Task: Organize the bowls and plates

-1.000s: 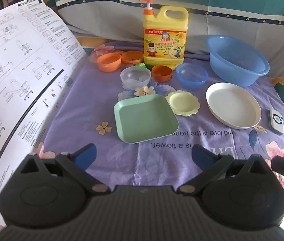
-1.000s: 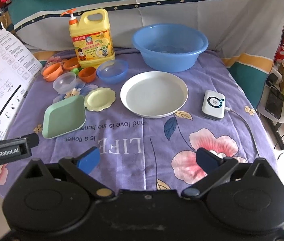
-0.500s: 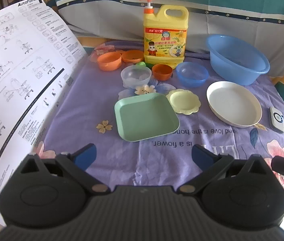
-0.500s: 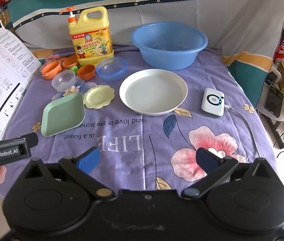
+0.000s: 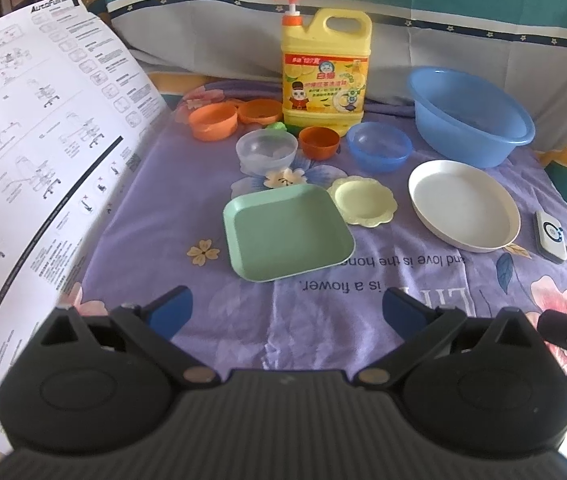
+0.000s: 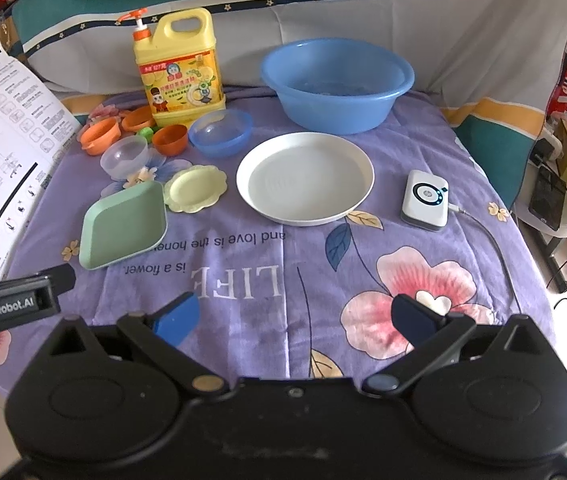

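On the purple flowered cloth lie a green square plate [image 5: 288, 232] [image 6: 123, 225], a small yellow scalloped plate [image 5: 364, 205] [image 6: 195, 188] and a large white round plate [image 5: 463, 204] [image 6: 305, 178]. Behind them stand a clear bowl [image 5: 266, 152] [image 6: 124, 156], a small dark orange bowl [image 5: 319, 142] [image 6: 169, 139], a blue bowl [image 5: 379, 152] [image 6: 220, 132] and two orange bowls [image 5: 212, 121] [image 6: 99, 135]. My left gripper [image 5: 287, 310] is open, near the front edge, short of the green plate. My right gripper [image 6: 295, 316] is open over the cloth, empty.
A large blue basin [image 5: 469, 114] [image 6: 337, 82] and a yellow detergent jug [image 5: 325, 68] [image 6: 179, 68] stand at the back. A white device with a cable [image 6: 424, 198] lies right of the white plate. A printed sheet [image 5: 35, 168] rises at the left edge.
Both grippers have eased slightly forward toward the dishes; the plates sit a little lower in each view. Nothing was grasped or moved.
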`<move>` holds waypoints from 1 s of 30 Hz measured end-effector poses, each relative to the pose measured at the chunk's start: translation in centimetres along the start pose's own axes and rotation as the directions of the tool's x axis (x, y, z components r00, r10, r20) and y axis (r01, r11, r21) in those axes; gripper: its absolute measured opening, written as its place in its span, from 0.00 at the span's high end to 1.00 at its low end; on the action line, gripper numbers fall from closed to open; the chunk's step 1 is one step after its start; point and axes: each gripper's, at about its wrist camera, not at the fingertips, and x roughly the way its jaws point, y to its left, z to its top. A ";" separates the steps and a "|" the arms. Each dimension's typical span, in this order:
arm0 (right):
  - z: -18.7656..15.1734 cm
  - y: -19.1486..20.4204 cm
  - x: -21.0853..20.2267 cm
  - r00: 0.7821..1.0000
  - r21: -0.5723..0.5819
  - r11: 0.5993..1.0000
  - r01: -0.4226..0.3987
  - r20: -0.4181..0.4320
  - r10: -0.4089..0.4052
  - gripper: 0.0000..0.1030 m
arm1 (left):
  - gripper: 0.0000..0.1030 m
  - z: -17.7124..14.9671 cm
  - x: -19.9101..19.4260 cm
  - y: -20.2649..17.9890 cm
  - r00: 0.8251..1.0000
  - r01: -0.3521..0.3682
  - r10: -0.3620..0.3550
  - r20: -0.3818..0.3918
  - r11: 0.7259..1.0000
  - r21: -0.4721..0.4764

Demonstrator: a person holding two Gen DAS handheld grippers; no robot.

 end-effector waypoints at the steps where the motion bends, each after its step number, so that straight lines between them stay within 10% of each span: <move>1: 0.0 0.0 0.0 1.000 0.000 1.000 0.000 0.000 0.000 0.00 | 0.00 0.0 0.0 -0.1 1.000 0.004 -0.004 0.002 1.000 0.003; 18: -0.2 -0.8 1.6 1.000 0.012 1.000 -0.007 -0.022 0.008 0.00 | 0.00 -0.3 1.7 0.1 0.996 0.085 -0.085 -0.030 0.996 -0.030; 30: -0.2 -3.4 5.5 0.998 0.016 0.998 -0.065 -0.021 0.065 0.00 | 0.00 0.3 6.1 -2.0 0.996 0.011 -0.008 -0.094 0.999 0.034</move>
